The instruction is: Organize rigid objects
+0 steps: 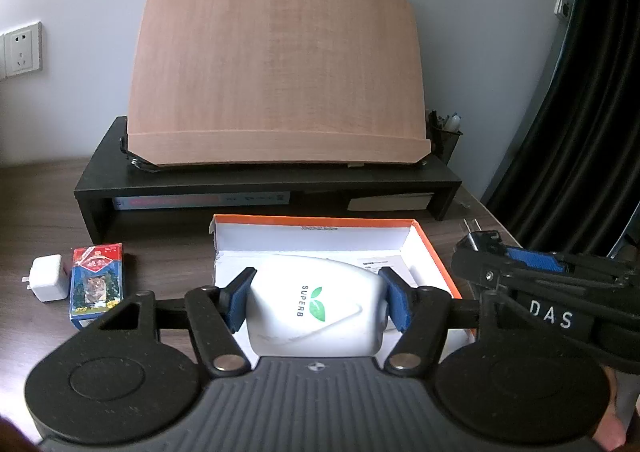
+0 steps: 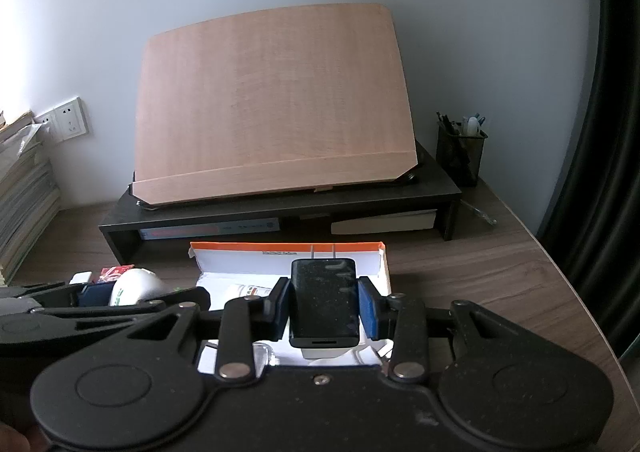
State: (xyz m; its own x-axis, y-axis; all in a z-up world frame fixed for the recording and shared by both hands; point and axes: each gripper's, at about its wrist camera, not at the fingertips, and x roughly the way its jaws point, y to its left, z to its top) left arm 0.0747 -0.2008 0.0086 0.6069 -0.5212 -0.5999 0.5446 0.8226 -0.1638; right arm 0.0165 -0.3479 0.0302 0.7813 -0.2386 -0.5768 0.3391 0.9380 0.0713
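Both grippers loaded over the orange box [image 1: 436, 252]

Left fingers [image 1: 236, 300] pinch the white device [image 1: 316, 312]; right fingers [image 2: 370, 312] clamp a black charger [image 2: 324, 300], card pack [image 1: 96, 284] at 9 o'clock.

"SUPERB" on white bottle [image 1: 316, 308], "DAS" on right tool [image 1: 548, 318]
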